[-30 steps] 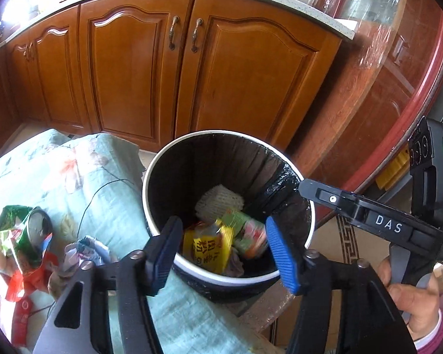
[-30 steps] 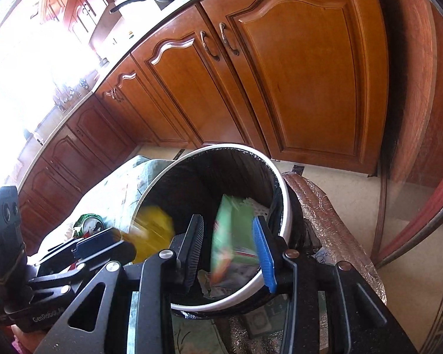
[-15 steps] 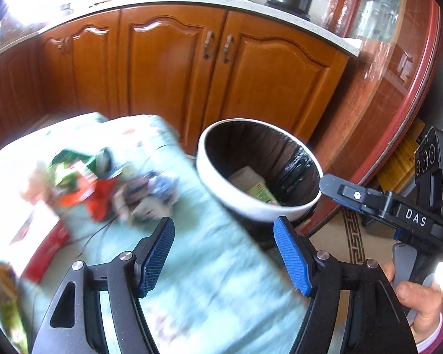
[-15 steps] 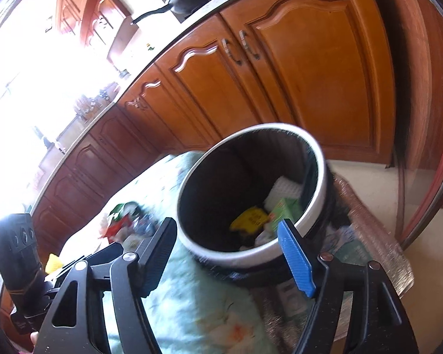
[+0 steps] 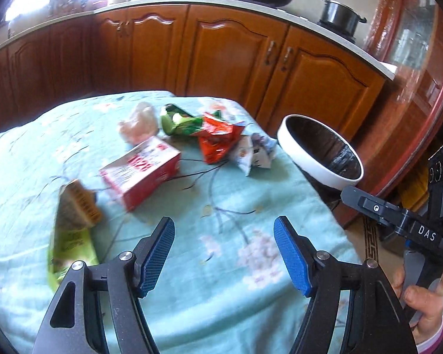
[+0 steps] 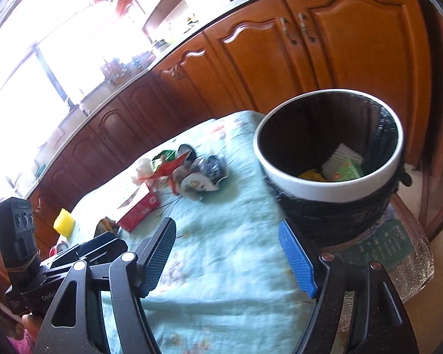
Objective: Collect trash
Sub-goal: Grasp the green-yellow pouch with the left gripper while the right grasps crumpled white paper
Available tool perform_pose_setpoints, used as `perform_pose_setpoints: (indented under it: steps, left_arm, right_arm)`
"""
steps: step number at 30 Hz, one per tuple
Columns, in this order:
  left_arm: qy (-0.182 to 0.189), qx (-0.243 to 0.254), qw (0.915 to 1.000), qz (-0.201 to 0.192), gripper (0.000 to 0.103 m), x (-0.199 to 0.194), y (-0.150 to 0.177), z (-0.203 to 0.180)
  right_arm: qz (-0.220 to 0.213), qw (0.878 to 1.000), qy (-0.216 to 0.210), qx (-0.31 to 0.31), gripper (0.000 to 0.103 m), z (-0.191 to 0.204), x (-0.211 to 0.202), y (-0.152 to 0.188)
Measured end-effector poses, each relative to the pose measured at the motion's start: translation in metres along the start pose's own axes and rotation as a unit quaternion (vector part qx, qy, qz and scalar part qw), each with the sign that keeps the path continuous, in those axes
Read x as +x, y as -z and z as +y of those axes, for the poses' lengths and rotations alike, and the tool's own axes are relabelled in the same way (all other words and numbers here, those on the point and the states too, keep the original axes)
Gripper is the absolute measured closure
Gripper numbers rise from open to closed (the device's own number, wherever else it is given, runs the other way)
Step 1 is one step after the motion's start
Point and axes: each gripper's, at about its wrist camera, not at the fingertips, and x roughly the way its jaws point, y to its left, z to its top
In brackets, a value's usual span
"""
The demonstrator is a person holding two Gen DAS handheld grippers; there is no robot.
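A white-rimmed trash bin (image 5: 319, 150) with a black liner stands off the table's right end; in the right wrist view the bin (image 6: 333, 188) holds yellow, green and white wrappers. On the teal tablecloth (image 5: 221, 236) lie a red-and-white box (image 5: 141, 171), a green-brown packet (image 5: 73, 221), a red wrapper (image 5: 218, 140), a green wrapper (image 5: 177, 122), a crumpled white wrapper (image 5: 254, 153) and a pink bag (image 5: 138, 124). My left gripper (image 5: 224, 253) is open and empty above the cloth. My right gripper (image 6: 227, 259) is open and empty beside the bin.
Wooden kitchen cabinets (image 5: 236, 53) run behind the table, with a pan and a pot (image 5: 339, 14) on the counter. A yellow sponge (image 6: 63, 221) lies at the table's far left. The bin stands on a foil-covered stool (image 6: 410, 268). A glass-fronted cupboard (image 5: 413, 73) is at right.
Both grippers have pulled back from over the bin and swung left toward the table. The green packet seen between the right jaws a second ago now lies in the bin. Both jaws opened wider.
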Motion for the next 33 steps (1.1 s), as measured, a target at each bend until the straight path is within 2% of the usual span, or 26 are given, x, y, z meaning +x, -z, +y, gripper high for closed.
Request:
perform_pose_setpoints:
  steps: [6, 18, 26, 33]
  left_arm:
    - [-0.018, -0.024, 0.9995, -0.007, 0.034, -0.027, 0.012, 0.026]
    - [-0.047, -0.058, 0.9971, -0.018, 0.034, -0.051, 0.020, 0.064]
    - [-0.074, -0.065, 0.9947, -0.026, 0.035, -0.058, 0.012, 0.089]
    - [-0.090, -0.069, 0.9934, -0.014, 0.035, -0.046, 0.002, 0.107]
  right_arm:
    - [0.017, 0.999, -0.008, -0.031, 0.029, 0.025, 0.015, 0.006]
    - [0.028, 0.997, -0.016, -0.066, 0.029, 0.058, 0.043, 0.009]
    - [0.020, 0.996, 0.001, -0.082, 0.029, 0.066, 0.060, -0.006]
    - [0.009, 0.993, 0.031, -0.116, 0.031, 0.072, 0.082, -0.027]
